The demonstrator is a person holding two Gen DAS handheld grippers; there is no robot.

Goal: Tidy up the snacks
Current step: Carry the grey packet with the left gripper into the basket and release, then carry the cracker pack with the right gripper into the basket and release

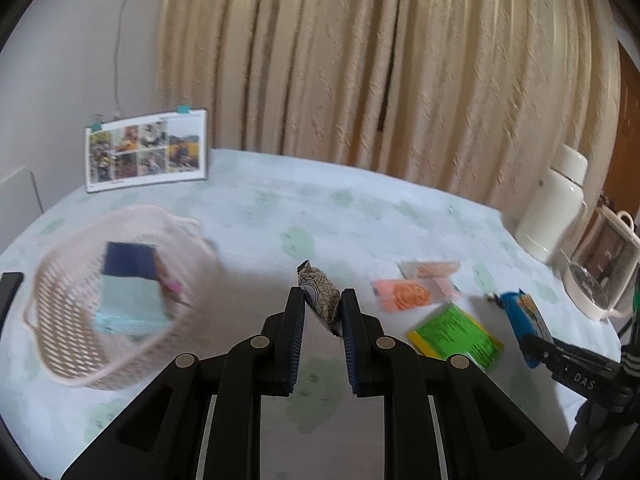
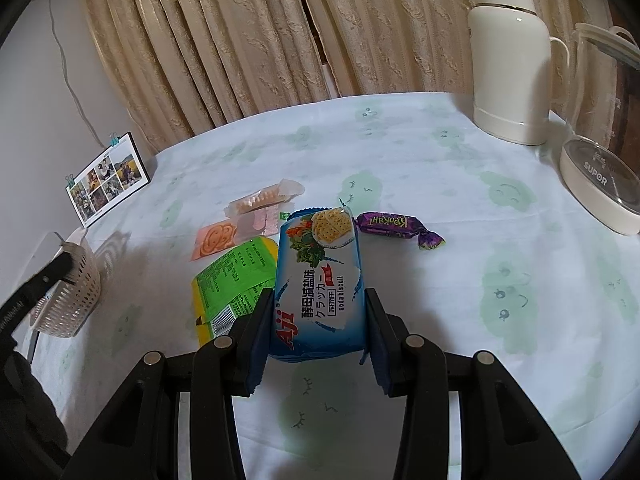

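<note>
A: Left gripper point(image 1: 322, 308) first. Its jaws are pinched in on a small patterned snack bar point(image 1: 319, 294), black-and-white wrapper, held tilted above the tablecloth point(image 1: 360, 216).

B: And the pink basket point(image 1: 108, 300) sits just to its left, blurred in the left wrist view. A dark blue packet point(image 1: 130, 260) and a pale green packet point(image 1: 128, 304) are lying inside it.

A: Over to the right gripper point(image 2: 316, 308). It is closed around a blue soda biscuit pack point(image 2: 320, 280), one finger pressed on each long side, the pack pointing away from the camera.

B: Whether that pack is lifted or resting on the cloth, the right wrist view doesn't settle.

A: Loose snacks around it: a green packet point(image 2: 236, 276) lies just left of the biscuit pack, partly under the left finger's line of sight. Beyond it, an orange biscuit packet point(image 2: 214, 240) and a clear wafer packet point(image 2: 266, 198).

B: A purple candy point(image 2: 394, 226) lies just right of the biscuit pack's far end, flat on the cloth.

A: Backdrop: a white thermos point(image 2: 510, 64) and a glass kettle point(image 2: 600, 128) stand at the far right edge, a photo card point(image 2: 106, 178) leans at the far left, beige curtain point(image 2: 240, 40) behind.

B: From the right wrist view the basket shows only at the left edge, well apart from the loose snacks.
</note>
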